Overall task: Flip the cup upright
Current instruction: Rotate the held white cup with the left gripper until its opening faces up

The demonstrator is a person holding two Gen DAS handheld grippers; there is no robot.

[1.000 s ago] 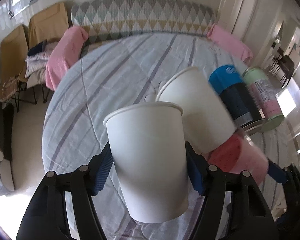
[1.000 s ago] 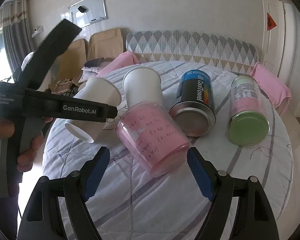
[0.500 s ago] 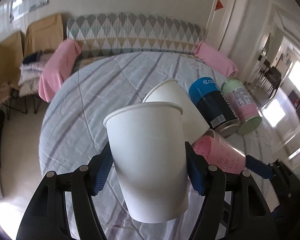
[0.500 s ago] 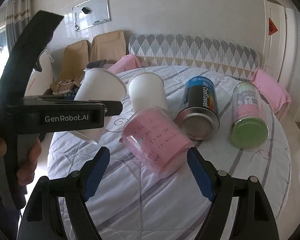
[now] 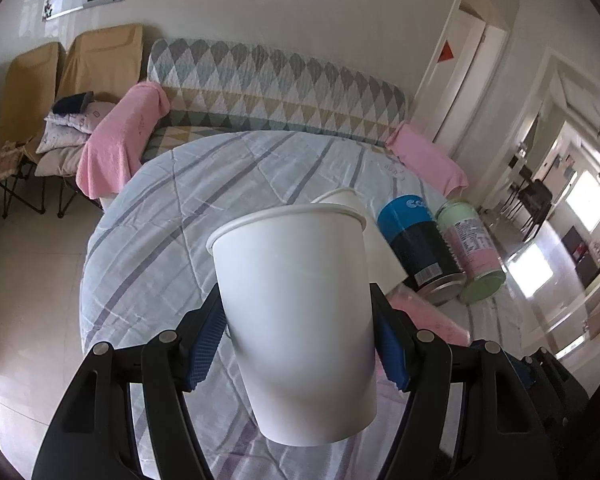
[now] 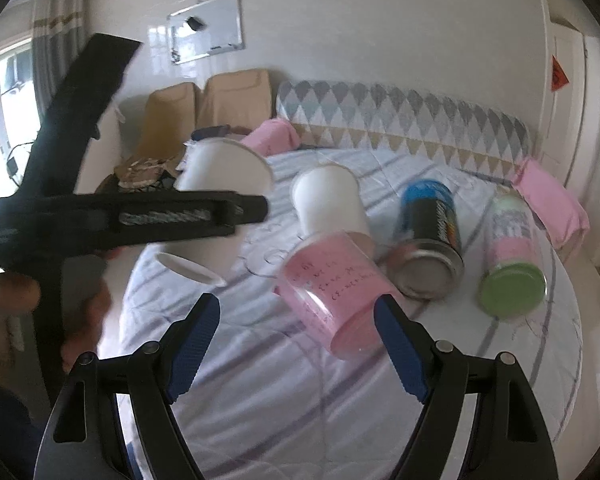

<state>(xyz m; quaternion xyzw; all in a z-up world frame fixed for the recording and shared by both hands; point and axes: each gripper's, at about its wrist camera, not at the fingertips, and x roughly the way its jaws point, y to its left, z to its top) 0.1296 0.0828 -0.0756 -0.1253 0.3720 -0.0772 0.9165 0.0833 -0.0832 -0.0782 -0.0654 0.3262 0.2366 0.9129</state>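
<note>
My left gripper (image 5: pixel 298 344) is shut on a white paper cup (image 5: pixel 296 312) and holds it in the air above the table, rim up and tilted a little. In the right wrist view the same cup (image 6: pixel 216 184) hangs at the left, held by the left gripper's black body (image 6: pixel 120 220). My right gripper (image 6: pixel 298 344) is open and empty, just in front of a pink plastic cup (image 6: pixel 336 292) that lies on its side. A second white paper cup (image 6: pixel 328 204) lies on its side behind it.
A round table with a striped cloth (image 6: pixel 300 400) holds a blue and black can (image 6: pixel 432 240) and a green-lidded bottle (image 6: pixel 510 260), both lying down. A patterned sofa (image 5: pixel 276 80) and tan chairs (image 5: pixel 100 60) stand behind the table.
My left gripper has lifted and swung with the white cup, so the table objects sit lower right in its view. The right gripper has drawn slightly back and stays open.
</note>
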